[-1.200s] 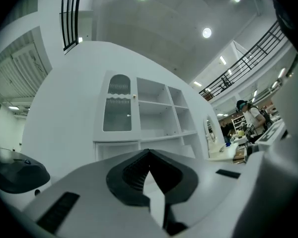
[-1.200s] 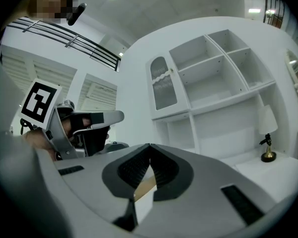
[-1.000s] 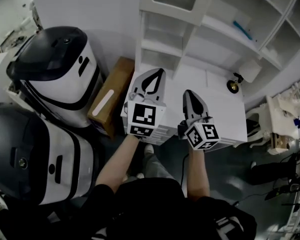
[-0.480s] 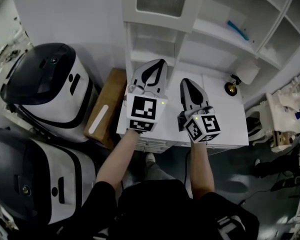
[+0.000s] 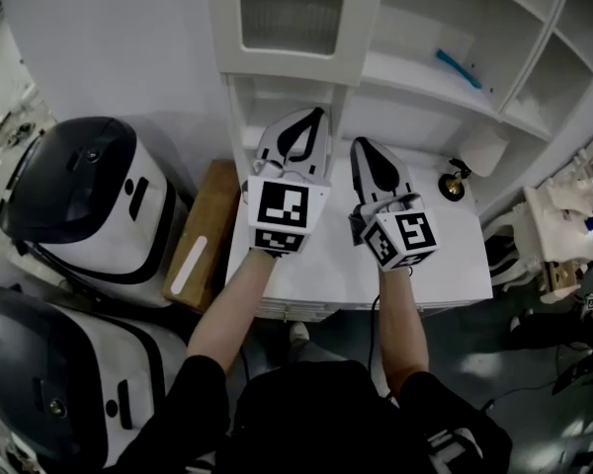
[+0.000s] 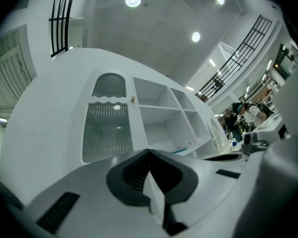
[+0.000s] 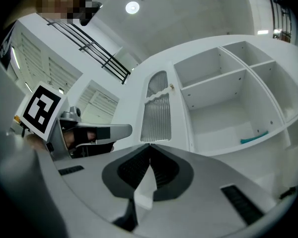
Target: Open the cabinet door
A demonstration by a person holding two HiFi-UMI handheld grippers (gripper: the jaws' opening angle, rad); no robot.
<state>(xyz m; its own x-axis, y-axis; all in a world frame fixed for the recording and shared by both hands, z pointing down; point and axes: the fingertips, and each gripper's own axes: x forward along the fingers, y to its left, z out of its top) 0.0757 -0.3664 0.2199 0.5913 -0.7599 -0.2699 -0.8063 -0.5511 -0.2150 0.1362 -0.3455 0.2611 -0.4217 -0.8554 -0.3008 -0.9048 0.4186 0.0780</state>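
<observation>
A white cabinet door [image 5: 290, 18] with a ribbed glass pane stands closed at the top of the head view, left of the open shelves. The same door [image 6: 107, 128] fills the left gripper view, with a small knob [image 6: 132, 98] on its right edge. In the right gripper view the door [image 7: 156, 113] and its knob [image 7: 172, 87] lie straight ahead. My left gripper [image 5: 309, 113] is shut and empty, just below the door. Beside it my right gripper [image 5: 357, 143] is shut and empty too. Neither touches the door.
Open white shelves [image 5: 445, 38] hold a teal object [image 5: 458, 68]. A white desk [image 5: 445, 255] below carries a small brass bell [image 5: 453, 187]. Two large white-and-black machines [image 5: 89, 196] and a cardboard box [image 5: 200, 235] stand at the left. White chairs [image 5: 549, 235] sit at the right.
Both grippers have risen and moved forward toward the cabinet, side by side. The glass door has come nearer in the head view. Both pairs of jaws stay closed.
</observation>
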